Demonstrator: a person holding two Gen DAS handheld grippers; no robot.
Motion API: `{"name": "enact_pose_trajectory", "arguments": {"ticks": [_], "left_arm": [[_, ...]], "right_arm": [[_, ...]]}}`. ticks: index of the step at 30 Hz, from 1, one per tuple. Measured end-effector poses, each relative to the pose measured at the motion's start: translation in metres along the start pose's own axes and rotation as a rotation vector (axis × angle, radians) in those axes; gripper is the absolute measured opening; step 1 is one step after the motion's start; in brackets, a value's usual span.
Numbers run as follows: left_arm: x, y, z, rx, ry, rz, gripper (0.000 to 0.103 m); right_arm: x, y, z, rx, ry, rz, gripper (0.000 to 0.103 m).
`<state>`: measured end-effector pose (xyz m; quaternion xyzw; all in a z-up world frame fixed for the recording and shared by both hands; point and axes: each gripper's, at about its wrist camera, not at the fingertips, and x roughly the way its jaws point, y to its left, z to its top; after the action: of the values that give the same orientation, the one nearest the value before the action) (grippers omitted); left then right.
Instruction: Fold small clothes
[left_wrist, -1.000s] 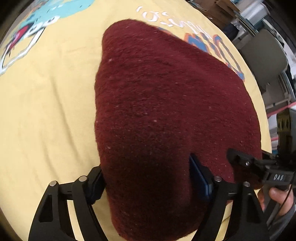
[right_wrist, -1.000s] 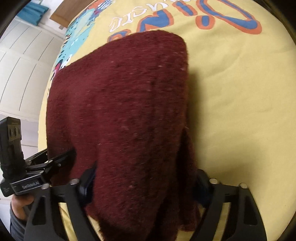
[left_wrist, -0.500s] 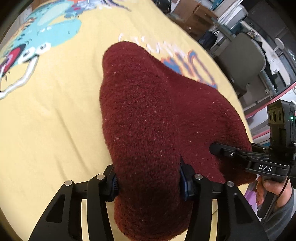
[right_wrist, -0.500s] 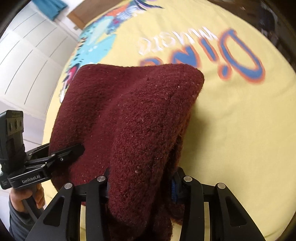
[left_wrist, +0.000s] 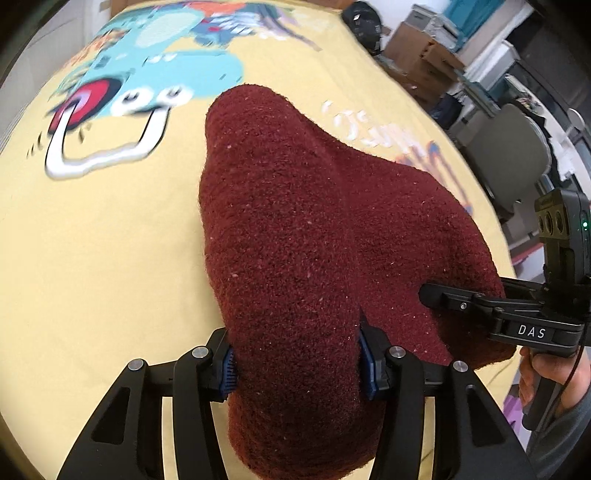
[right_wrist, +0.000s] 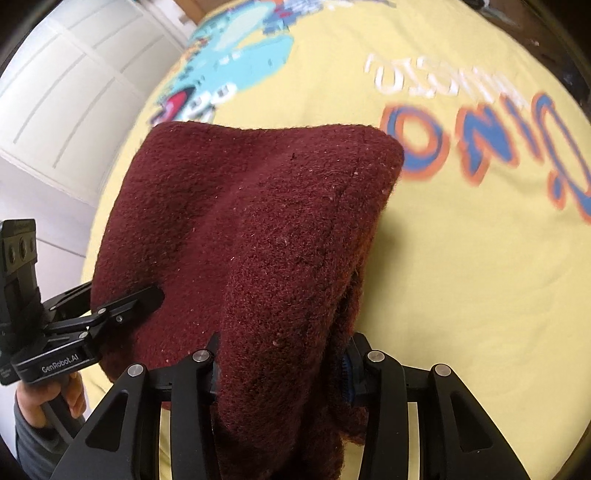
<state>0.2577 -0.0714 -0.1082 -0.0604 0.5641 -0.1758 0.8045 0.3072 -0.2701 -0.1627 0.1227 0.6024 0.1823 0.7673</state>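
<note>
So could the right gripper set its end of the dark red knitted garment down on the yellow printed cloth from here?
Probably yes. The right gripper is shut on the dark red knitted garment, and the yellow printed cloth beside it lies bare. The left gripper grips the other end, apart from it.

the knitted garment (left_wrist: 314, 258) is lying draped over the printed cloth (left_wrist: 103, 240), which is spreading under it on every side. the left gripper (left_wrist: 295, 365) is sitting at the garment's near edge with a fold of it between its fingers, and the right gripper (left_wrist: 458, 302) is reaching in from the right onto the garment's right corner. in the right wrist view the right gripper (right_wrist: 280, 369) is sitting at the near edge of the garment (right_wrist: 251, 229), and the left gripper (right_wrist: 122, 302) is coming in from the left. cardboard boxes (left_wrist: 417, 55) and a chair (left_wrist: 509, 147) are standing beyond the cloth's far right edge. panelled doors (right_wrist: 66, 92) are standing beyond the cloth (right_wrist: 461, 277) to the left.
</note>
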Motion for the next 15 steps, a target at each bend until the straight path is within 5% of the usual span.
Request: {"name": "enact_pose_trajectory", "arguments": {"ticks": [3, 7, 15], "left_arm": [[0.019, 0.021, -0.013, -0.053, 0.048, -0.006, 0.050], [0.022, 0.028, -0.020, -0.053, 0.035, 0.015, 0.065], [0.009, 0.024, -0.016, -0.039, 0.024, 0.104, 0.092]], "right_arm": [[0.022, 0.002, -0.004, -0.009, 0.022, -0.049, 0.051], [0.026, -0.007, 0.002, -0.011, -0.001, -0.110, 0.080], [-0.007, 0.010, -0.006, -0.118, -0.081, -0.216, 0.083]]}}
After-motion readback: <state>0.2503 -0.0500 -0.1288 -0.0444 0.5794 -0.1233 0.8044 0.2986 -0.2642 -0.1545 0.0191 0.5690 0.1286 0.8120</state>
